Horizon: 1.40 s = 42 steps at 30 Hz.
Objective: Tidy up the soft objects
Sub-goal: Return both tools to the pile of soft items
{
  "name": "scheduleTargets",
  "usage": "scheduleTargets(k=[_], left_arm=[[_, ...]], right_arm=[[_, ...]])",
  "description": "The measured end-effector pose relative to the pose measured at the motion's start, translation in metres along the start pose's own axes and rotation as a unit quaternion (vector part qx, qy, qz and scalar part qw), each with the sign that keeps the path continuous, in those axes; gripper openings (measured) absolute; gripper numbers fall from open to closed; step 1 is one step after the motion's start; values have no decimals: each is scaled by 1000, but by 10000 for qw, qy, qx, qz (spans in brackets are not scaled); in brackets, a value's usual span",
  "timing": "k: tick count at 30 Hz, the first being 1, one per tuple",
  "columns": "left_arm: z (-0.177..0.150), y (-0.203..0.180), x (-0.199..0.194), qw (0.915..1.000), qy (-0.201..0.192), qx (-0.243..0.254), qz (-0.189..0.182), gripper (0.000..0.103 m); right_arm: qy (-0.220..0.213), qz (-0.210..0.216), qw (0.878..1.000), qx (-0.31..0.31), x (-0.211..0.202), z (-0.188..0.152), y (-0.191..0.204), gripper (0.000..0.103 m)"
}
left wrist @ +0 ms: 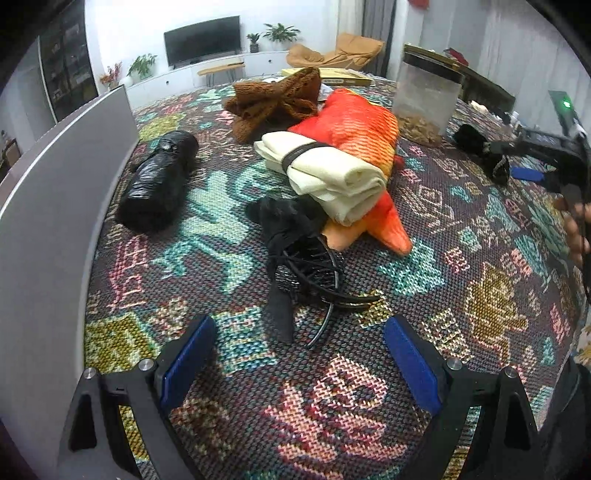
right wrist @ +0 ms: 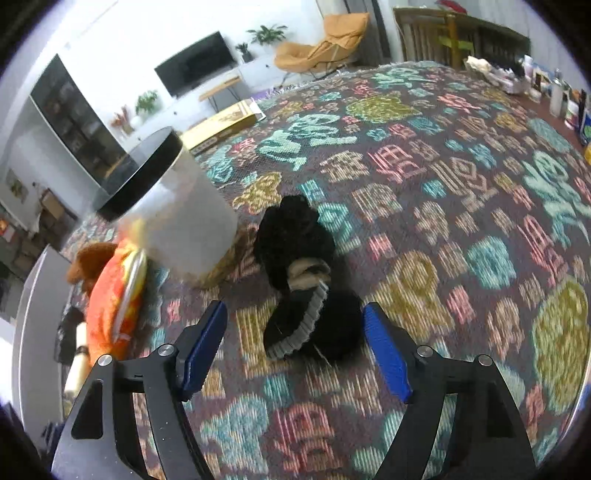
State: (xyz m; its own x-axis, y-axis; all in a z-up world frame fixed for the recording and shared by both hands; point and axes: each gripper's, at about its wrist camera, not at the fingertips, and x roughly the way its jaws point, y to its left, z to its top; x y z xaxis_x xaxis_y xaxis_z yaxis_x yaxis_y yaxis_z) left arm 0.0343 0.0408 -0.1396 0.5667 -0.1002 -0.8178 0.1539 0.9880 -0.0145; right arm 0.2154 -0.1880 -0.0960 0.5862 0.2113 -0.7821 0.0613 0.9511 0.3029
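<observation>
Woven patterned tablecloth (left wrist: 229, 229), television (left wrist: 202, 40) on white wall, both tools (left wrist: 299, 350) (right wrist: 295, 347) wide open, empty.

You are in a home living room: a flat television (left wrist: 202, 40) hangs above a low white cabinet (left wrist: 192, 72), potted plants (left wrist: 281, 32) stand on it, an orange lounge chair (right wrist: 320, 44) sits nearby, and a dark glass-fronted cabinet (right wrist: 79, 122) lines the wall.

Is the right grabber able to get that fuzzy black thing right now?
Probably yes. The right gripper is open, and the fuzzy black thing lies on the cloth just ahead of its fingertips with nothing between.
</observation>
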Motion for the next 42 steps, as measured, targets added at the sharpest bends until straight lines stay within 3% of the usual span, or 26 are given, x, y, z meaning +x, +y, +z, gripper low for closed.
scheduleTargets(k=[5,7,9,15,42], left_arm=[[3,-3,4,9999,-108,-9,17,96],[7,-3,7,9999,-98,-39,53,97],[14,-1,12,9999,-75,-46,90,97],[27,8,26,9997,-69,-191,147,103],[28,10,28,9997,-86,-209,121,103]], right_arm=[[174,-744,9954,-580,-8,-51,24,82],[86,-1211,9877,-988,-4,-59,39,83],[12,-1386,9851,-1022,-1,-60,44,87],[-71,-1350,9886,-669,11,-47,33,97],[-115,-1341,9887,-663,13,-46,32,97]])
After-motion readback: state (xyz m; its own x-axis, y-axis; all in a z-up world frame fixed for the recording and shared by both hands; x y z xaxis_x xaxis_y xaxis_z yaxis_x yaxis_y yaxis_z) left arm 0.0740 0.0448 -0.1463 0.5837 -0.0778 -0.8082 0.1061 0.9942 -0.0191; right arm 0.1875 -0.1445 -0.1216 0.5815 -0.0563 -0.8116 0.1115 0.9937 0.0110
